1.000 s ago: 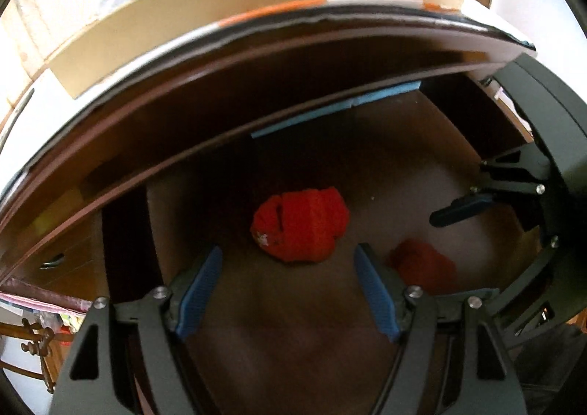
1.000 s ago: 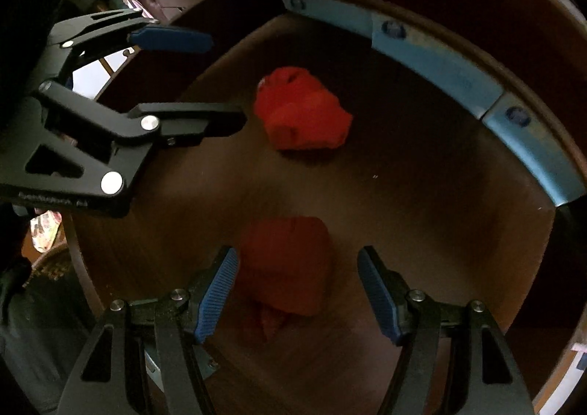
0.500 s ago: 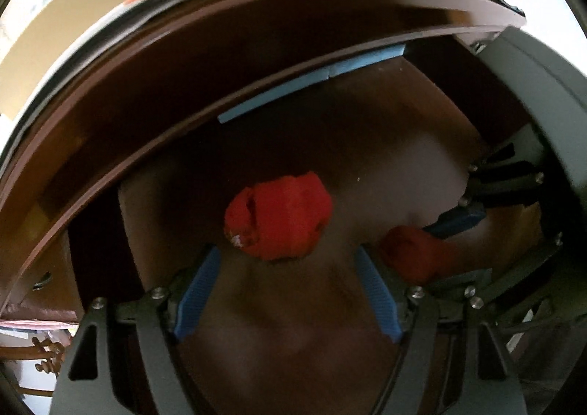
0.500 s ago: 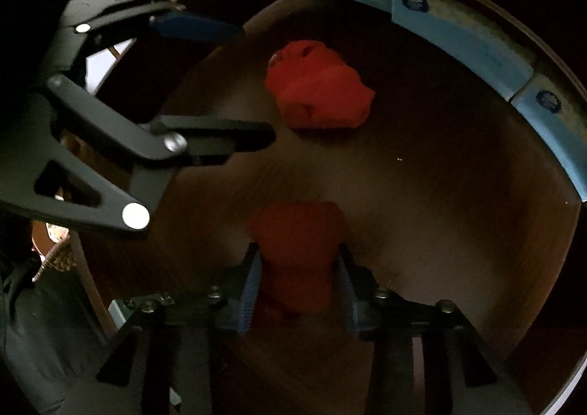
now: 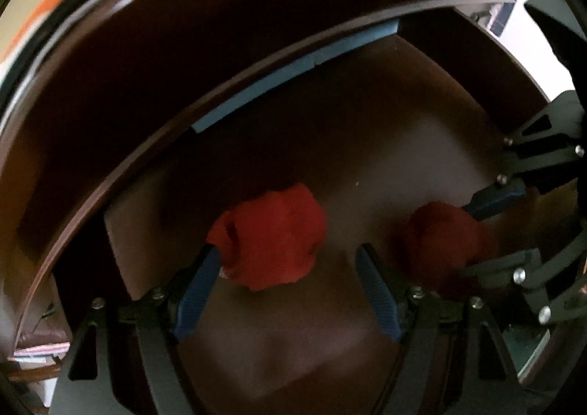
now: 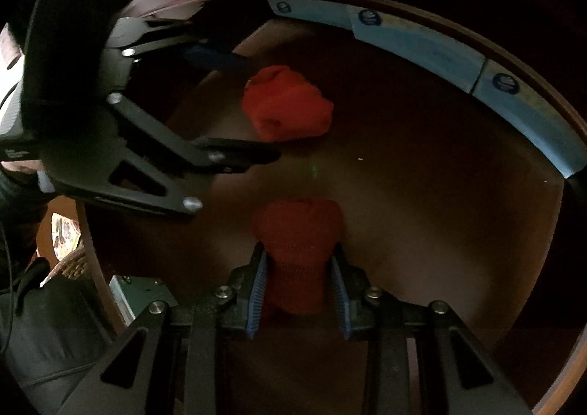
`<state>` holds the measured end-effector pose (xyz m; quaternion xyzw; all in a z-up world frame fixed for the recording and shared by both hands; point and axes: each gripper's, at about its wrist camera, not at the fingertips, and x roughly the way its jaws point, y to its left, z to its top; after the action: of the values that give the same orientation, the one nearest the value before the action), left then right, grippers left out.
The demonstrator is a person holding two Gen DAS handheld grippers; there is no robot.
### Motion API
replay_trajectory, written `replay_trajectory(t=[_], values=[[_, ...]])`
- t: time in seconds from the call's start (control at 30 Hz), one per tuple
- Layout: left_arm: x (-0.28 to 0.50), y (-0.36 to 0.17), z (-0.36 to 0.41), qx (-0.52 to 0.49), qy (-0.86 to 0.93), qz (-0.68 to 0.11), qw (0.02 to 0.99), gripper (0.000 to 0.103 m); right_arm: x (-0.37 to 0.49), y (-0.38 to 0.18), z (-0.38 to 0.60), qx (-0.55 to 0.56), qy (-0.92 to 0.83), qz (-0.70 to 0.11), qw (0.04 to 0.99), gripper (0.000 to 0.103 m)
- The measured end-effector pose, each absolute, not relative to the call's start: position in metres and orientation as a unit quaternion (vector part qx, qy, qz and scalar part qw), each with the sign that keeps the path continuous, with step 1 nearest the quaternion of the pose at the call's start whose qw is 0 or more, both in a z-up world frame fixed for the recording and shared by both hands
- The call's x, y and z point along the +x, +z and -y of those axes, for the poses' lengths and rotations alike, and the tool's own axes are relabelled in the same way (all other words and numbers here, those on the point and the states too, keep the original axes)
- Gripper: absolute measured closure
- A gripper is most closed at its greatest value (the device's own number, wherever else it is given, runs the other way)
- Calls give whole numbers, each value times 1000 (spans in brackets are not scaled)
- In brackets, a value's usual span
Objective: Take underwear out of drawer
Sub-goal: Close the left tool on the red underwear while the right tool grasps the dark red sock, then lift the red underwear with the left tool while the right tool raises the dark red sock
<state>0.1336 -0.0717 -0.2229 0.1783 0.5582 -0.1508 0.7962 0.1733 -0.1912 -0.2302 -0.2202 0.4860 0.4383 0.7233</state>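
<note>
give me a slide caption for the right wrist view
Right gripper shut on a crumpled red underwear piece inside the dark wooden drawer.

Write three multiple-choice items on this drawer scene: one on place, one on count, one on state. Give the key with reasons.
1. Where does the free red fabric bundle lie?
A. On the brown wooden drawer floor, ahead of the open left gripper
B. Hanging over the drawer's front edge
C. On top of the dresser

2. How many red bundles are in view?
A. One
B. Two
C. Four

3. What is the right gripper doing?
A. Open, holding nothing
B. Shut on the second red fabric bundle
C. Gripping the drawer wall

Key: 1 A, it rests on the floor near the left fingertips. 2 B, both views show two. 3 B, blue pads press its sides.
</note>
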Motion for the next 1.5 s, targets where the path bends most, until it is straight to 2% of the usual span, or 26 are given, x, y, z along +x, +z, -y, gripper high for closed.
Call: replay_trajectory(t=[0.33,0.47,0.5,0.57,0.6,0.67,0.77,1.03,1.5], values=[[136,-229,81,204,-150,-554,793,26,179,-231,180,-224,446,-490,715,68],[134,-235,87,229,-148,-553,787,30,186,-234,169,-226,445,-492,713,68],[142,-233,92,234,-147,-554,786,33,188,-236,167,-226,446,-493,712,68],[141,-236,96,245,-145,-555,781,55,191,-237,164,-226,446,-493,712,68],[140,-236,97,246,-146,-555,781,57,191,-237,163,-226,446,-492,713,68],[138,-235,99,244,-154,-554,781,79,191,-238,164,-226,445,-491,714,68],[137,-232,91,236,-165,-554,781,85,191,-236,166,-221,446,-485,719,68],[123,-205,79,183,-167,-532,810,85,189,-231,172,-204,445,-468,735,68],[102,-190,55,124,-120,-471,865,85,174,-212,183,-202,459,-408,763,68]])
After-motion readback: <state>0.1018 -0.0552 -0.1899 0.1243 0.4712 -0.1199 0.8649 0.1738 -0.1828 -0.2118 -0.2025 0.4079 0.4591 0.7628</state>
